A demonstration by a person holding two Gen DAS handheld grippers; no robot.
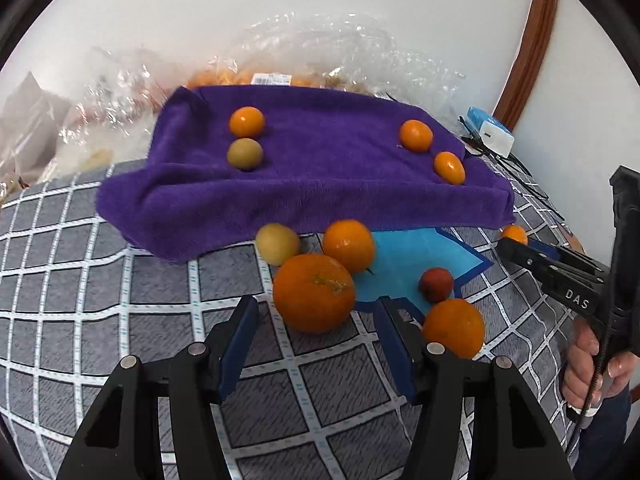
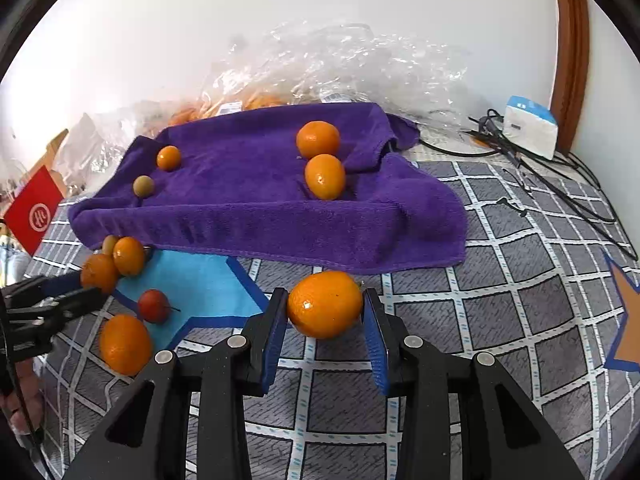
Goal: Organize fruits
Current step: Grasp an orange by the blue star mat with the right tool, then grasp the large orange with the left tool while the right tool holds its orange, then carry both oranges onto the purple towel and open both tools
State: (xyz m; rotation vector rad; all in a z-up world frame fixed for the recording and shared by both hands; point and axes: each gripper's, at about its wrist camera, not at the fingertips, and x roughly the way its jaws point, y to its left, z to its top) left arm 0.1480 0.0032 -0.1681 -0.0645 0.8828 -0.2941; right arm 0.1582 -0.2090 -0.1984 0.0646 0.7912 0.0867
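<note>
While clamped, orange (image 2: 325, 304) fills right gripper (image 2: 325, 334).

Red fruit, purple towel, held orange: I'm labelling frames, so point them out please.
red fruit (image 2: 153, 306), right wrist view, its middle
purple towel (image 2: 248, 184), right wrist view, bare top
held orange (image 2: 325, 305), right wrist view, its middle

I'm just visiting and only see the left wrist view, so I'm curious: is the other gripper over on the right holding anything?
Observer: Yes. In its own view the right gripper is clamped on an orange.
Operator: Anything beyond it that I miss?
Observer: An orange star printed on the checked cover, further right.
Operator: And on the far left?
Observer: A red card left of the purple towel.
</note>
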